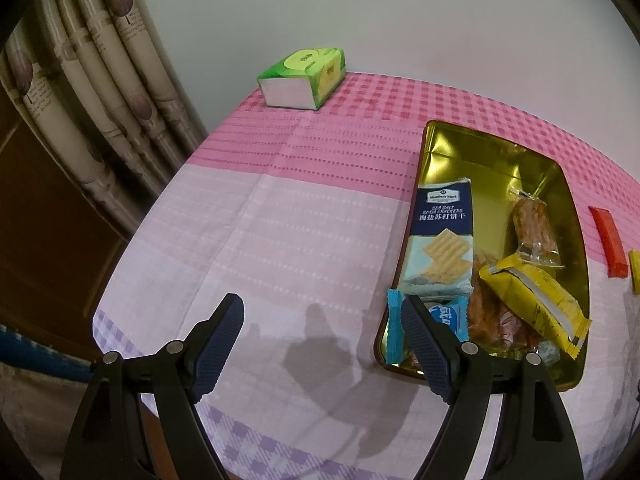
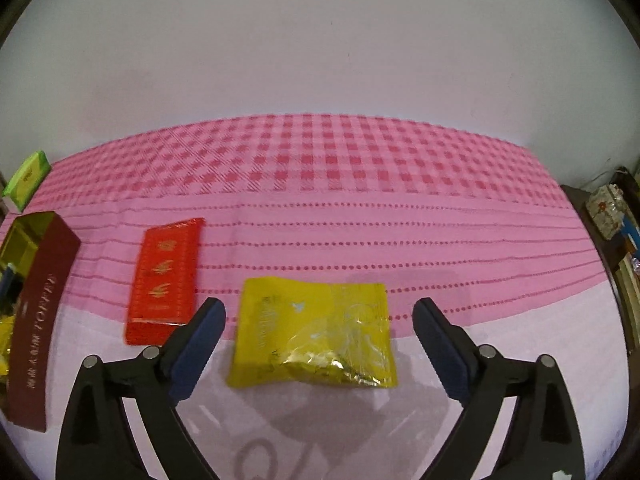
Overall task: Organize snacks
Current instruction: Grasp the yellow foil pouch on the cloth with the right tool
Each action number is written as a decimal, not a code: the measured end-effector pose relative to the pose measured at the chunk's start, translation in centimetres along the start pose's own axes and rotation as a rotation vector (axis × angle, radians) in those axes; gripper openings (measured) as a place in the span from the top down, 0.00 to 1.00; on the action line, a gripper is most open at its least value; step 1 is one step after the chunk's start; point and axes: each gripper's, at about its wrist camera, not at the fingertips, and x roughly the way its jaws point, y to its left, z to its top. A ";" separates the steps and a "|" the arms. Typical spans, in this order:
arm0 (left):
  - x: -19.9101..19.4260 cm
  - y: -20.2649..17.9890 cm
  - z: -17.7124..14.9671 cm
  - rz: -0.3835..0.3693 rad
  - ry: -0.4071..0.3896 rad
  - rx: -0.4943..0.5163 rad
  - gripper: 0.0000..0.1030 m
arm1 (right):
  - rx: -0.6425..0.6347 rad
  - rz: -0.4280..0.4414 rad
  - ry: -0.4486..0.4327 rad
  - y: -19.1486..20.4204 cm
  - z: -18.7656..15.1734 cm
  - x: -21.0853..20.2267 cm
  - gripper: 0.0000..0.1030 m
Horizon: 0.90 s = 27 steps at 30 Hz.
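Pink checked cloth [image 2: 320,184] covers the table. On it, between the spread jaws of the right gripper [image 2: 320,312] but untouched by its pads, lies a yellow snack bag [image 2: 312,336], flat on the cloth. A red box [image 2: 166,276] sits just to its left, and beyond that stands the dark red wall of the tin [image 2: 40,300]. The left gripper [image 1: 322,312] hangs with its jaws apart and nothing between them, beside the tin's gold inside [image 1: 480,160], which holds a cracker packet [image 1: 440,236], a blue wrapper [image 1: 452,316] and other snacks. A green tissue pack [image 1: 304,76] rests at the far edge.
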 end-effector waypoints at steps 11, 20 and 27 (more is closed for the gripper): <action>0.7 -0.6 -0.5 0.044 0.000 0.042 0.21 | 0.016 0.056 0.011 -0.7 -0.9 2.6 0.10; -0.3 -0.5 0.0 0.076 -0.090 0.009 0.21 | -0.043 0.083 -0.006 -0.1 -1.4 2.3 0.19; -1.6 -3.0 0.2 0.065 -0.086 0.057 0.21 | -0.104 0.130 -0.033 0.5 -1.7 1.5 0.50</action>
